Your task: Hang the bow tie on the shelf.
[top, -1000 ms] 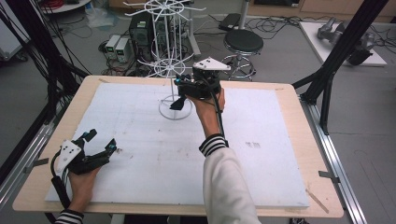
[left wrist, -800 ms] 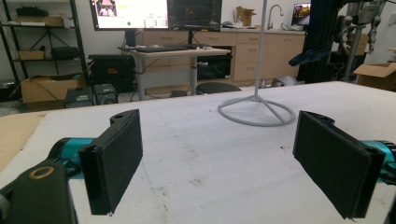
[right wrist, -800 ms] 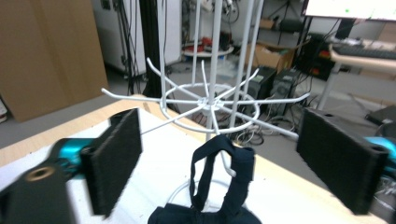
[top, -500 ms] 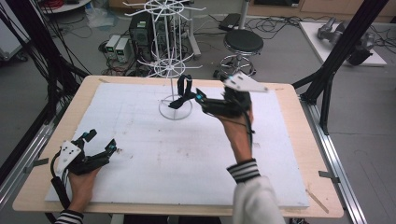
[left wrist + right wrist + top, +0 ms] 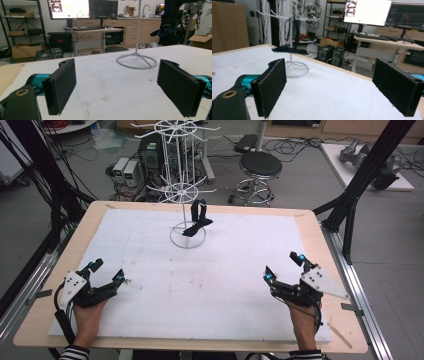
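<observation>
A white wire rack (image 5: 186,195) with hooked arms stands on a ring base at the back middle of the white mat (image 5: 215,285). A dark strap-like item (image 5: 198,219) hangs from a low hook, its lower end near the base. The rack's base (image 5: 136,61) also shows in the left gripper view, and the rack (image 5: 291,40) with the dark item (image 5: 294,42) in the right gripper view. My left gripper (image 5: 105,273) rests open at the mat's front left. My right gripper (image 5: 283,268) rests open at the front right. Both hold nothing.
The wooden table edge (image 5: 330,255) frames the mat. Black frame posts (image 5: 365,175) stand at the right and left. Behind the table are a round stool (image 5: 260,167), computer boxes (image 5: 125,170) and floor cables.
My right gripper has let go of the dark item on the rack and drawn back to the front right of the mat, now open. The left gripper stayed put.
</observation>
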The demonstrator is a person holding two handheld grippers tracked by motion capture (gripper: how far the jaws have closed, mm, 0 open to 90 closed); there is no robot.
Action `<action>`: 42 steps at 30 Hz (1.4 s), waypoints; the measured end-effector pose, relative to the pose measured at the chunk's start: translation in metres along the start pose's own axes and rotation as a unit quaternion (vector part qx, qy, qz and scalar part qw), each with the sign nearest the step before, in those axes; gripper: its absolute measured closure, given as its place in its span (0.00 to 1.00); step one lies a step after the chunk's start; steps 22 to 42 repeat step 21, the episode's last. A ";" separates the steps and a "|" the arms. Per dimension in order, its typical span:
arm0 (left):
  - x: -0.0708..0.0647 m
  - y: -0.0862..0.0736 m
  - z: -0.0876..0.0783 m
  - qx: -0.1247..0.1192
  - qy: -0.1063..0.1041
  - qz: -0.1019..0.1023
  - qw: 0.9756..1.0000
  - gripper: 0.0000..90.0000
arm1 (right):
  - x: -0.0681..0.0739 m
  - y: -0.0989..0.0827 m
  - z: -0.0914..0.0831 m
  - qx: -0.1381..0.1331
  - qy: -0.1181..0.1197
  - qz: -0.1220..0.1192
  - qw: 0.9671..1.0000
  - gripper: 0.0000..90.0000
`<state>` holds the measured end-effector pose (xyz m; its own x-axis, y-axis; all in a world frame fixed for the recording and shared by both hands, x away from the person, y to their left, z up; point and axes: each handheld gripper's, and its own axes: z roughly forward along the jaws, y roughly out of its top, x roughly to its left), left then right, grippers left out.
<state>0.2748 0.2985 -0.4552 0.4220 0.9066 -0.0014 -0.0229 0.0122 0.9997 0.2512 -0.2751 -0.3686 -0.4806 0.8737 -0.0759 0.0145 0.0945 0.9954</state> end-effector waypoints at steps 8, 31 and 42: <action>-0.001 0.000 -0.001 -0.007 0.004 0.004 1.000 0.17 | -0.007 -0.064 -0.003 -0.024 -0.034 0.035 0.999 0.13; -0.001 0.000 -0.002 -0.010 0.004 0.006 1.000 0.17 | -0.005 -0.087 0.002 -0.025 -0.045 0.039 0.998 0.13; -0.001 0.000 -0.002 -0.010 0.004 0.006 1.000 0.17 | -0.005 -0.087 0.002 -0.025 -0.045 0.039 0.998 0.13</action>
